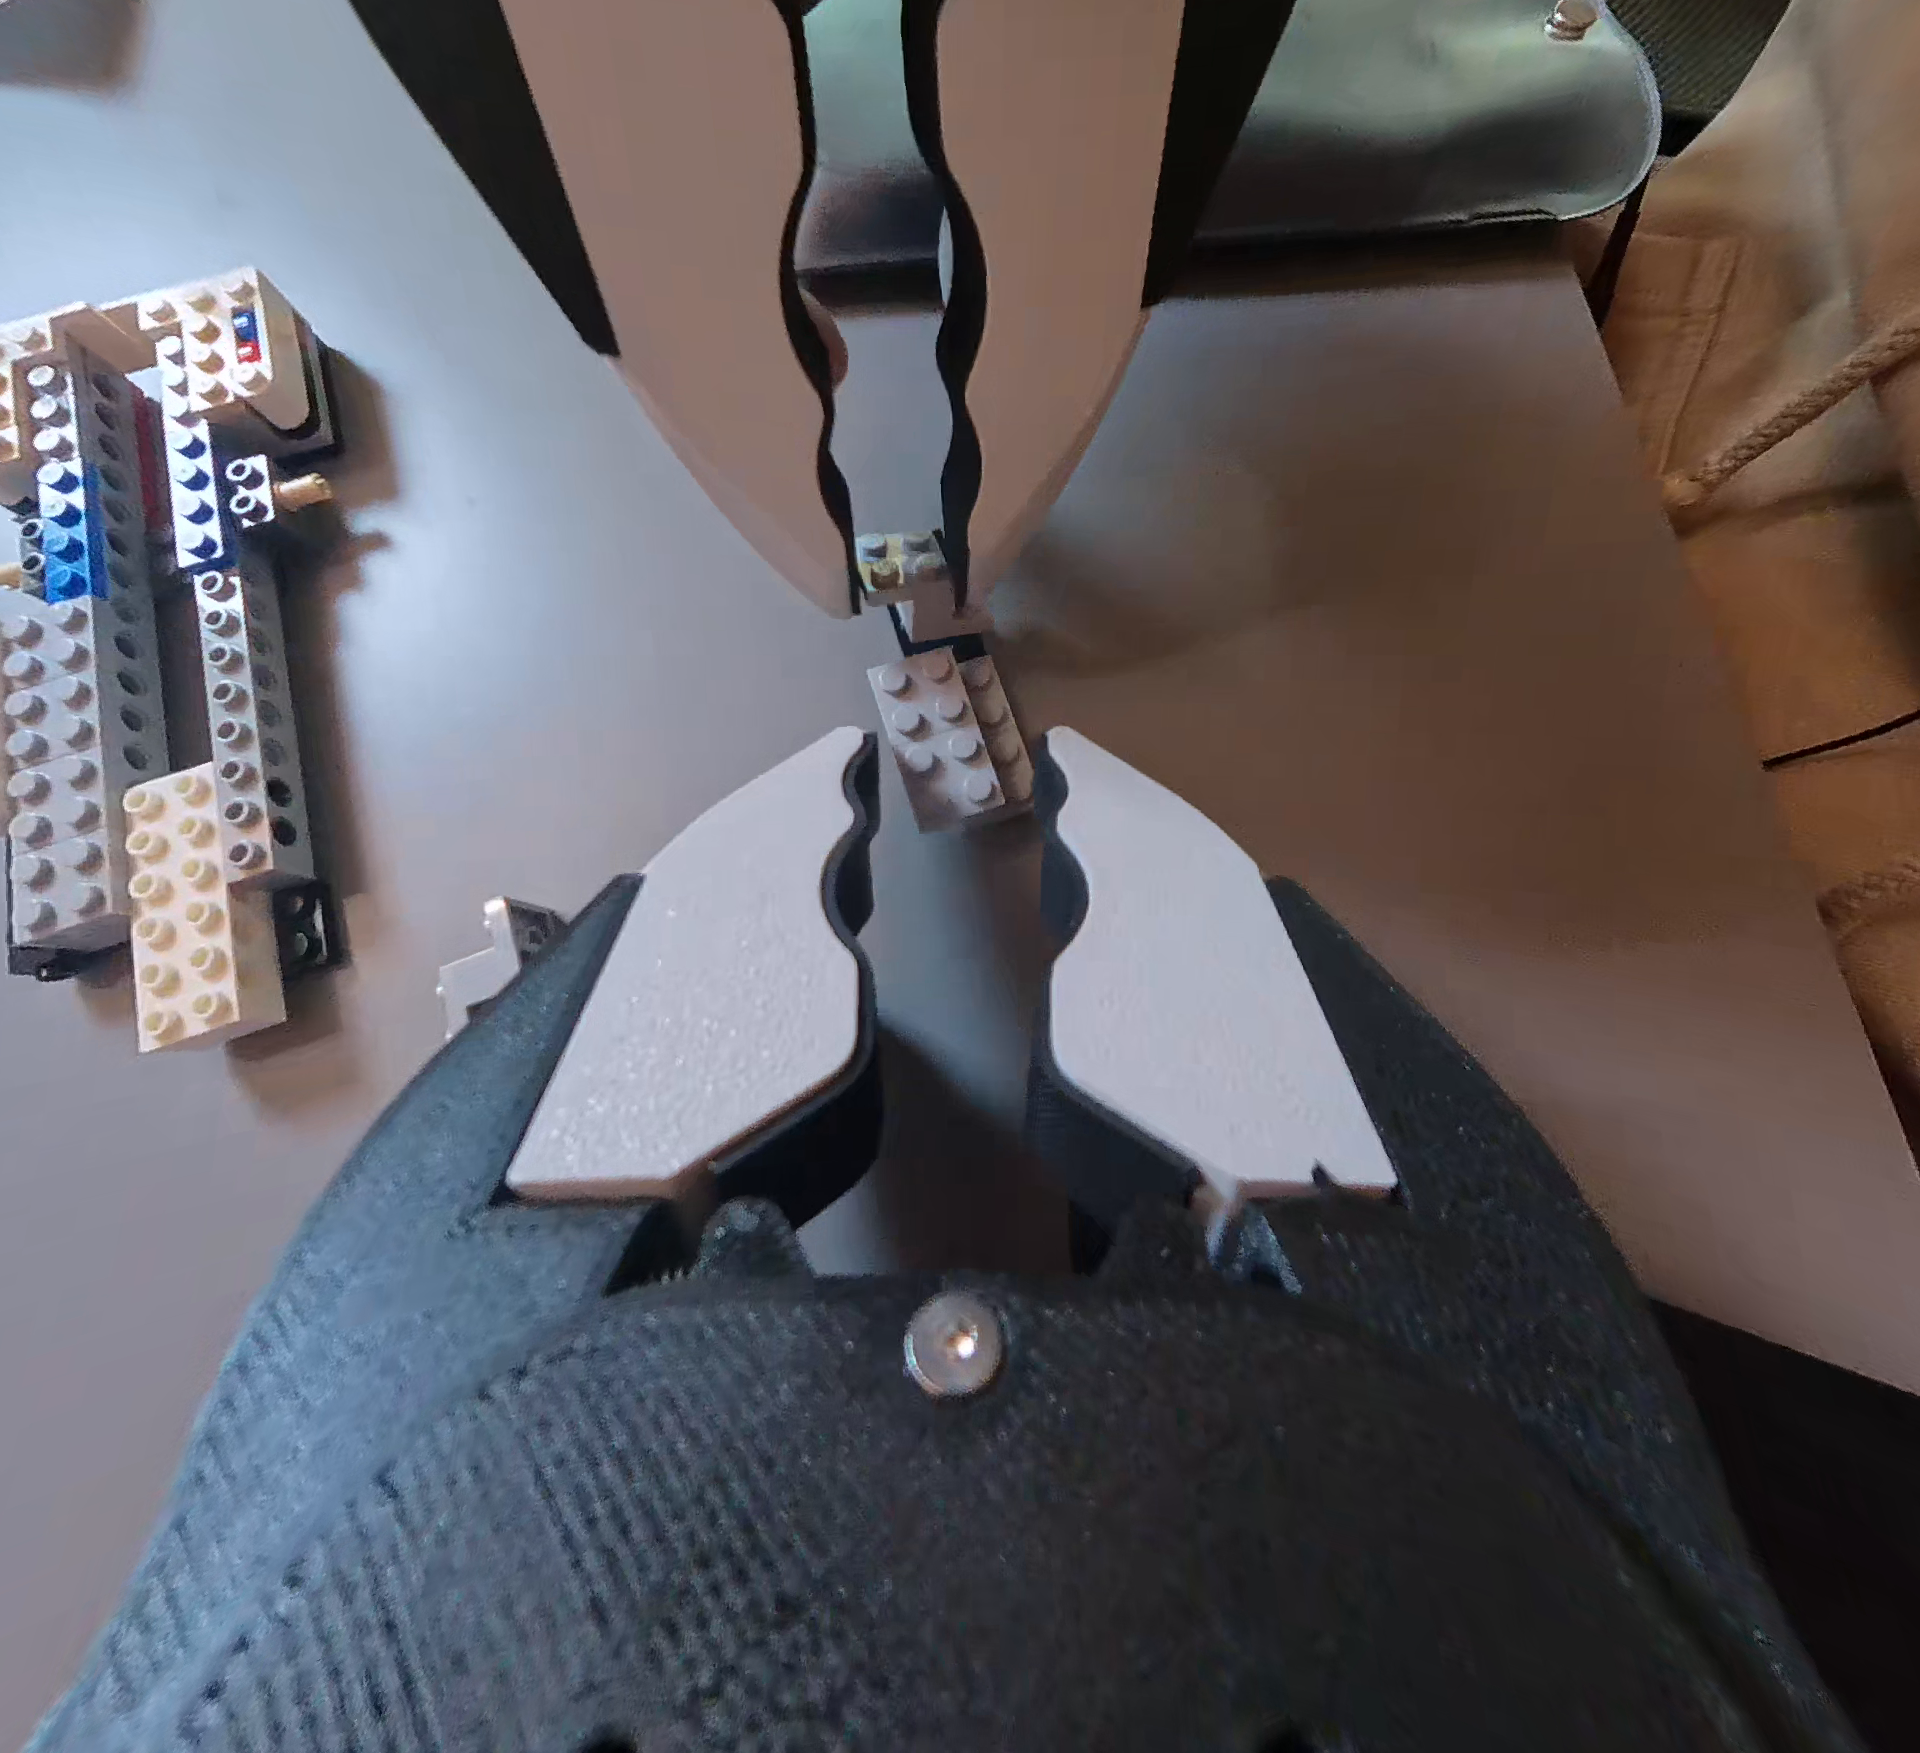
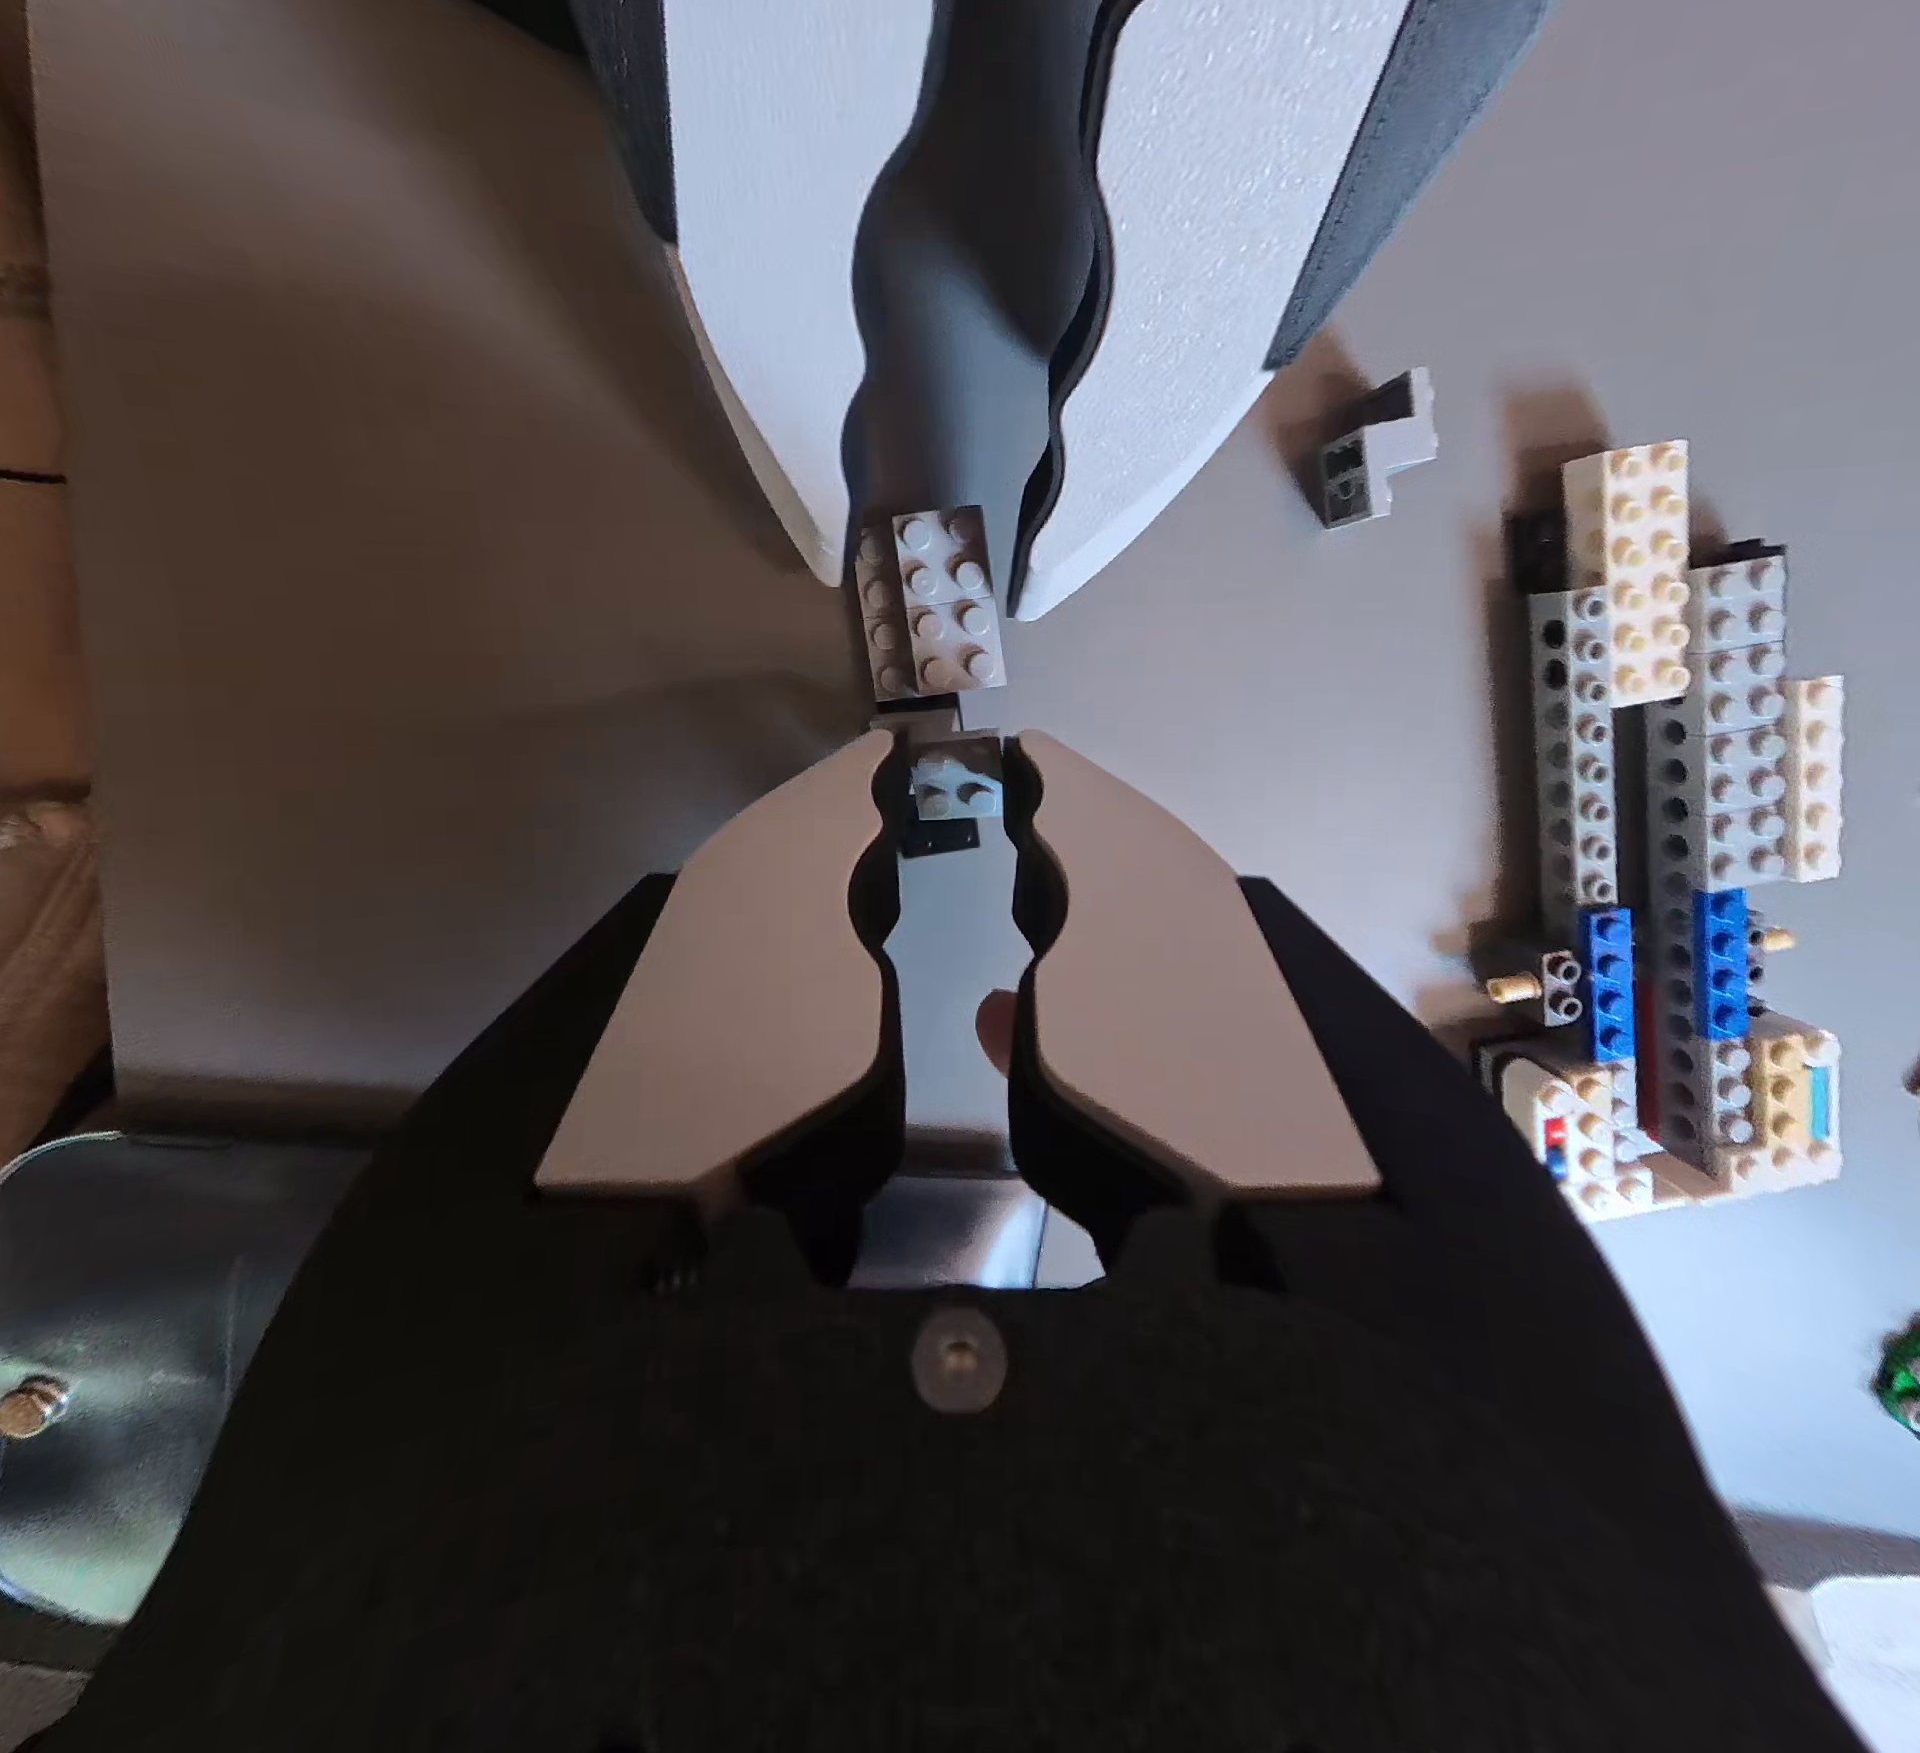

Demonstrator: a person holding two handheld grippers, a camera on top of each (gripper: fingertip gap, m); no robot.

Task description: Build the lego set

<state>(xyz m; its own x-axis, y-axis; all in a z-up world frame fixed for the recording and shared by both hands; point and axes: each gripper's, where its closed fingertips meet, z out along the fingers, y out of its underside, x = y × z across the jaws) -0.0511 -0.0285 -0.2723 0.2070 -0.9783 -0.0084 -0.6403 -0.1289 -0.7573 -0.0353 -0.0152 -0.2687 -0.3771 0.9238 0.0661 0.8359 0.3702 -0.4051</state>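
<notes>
My left gripper (image 1: 956, 758) is shut on a small grey brick assembly (image 1: 940, 737), held by its sides just above the grey table (image 1: 582, 623). My right gripper (image 2: 954, 747) faces it tip to tip and is shut on a small grey studded plate (image 2: 956, 784), which sits against the black end of the assembly (image 2: 951, 602). From the left wrist view the right gripper (image 1: 906, 607) comes in from the top with the plate (image 1: 902, 560). The large grey, tan and blue lego build (image 1: 156, 664) lies on the table, apart from both grippers; it also shows in the right wrist view (image 2: 1683, 820).
A loose grey and white angled piece (image 2: 1371, 456) lies between the left gripper and the build. A black padded chair seat (image 1: 1403, 93) and a person's beige clothing (image 1: 1766, 456) lie past the table edge. A clear round disc (image 2: 94, 1340) is at the lower left. My two grippers' fingertips are within a few centimetres of each other.
</notes>
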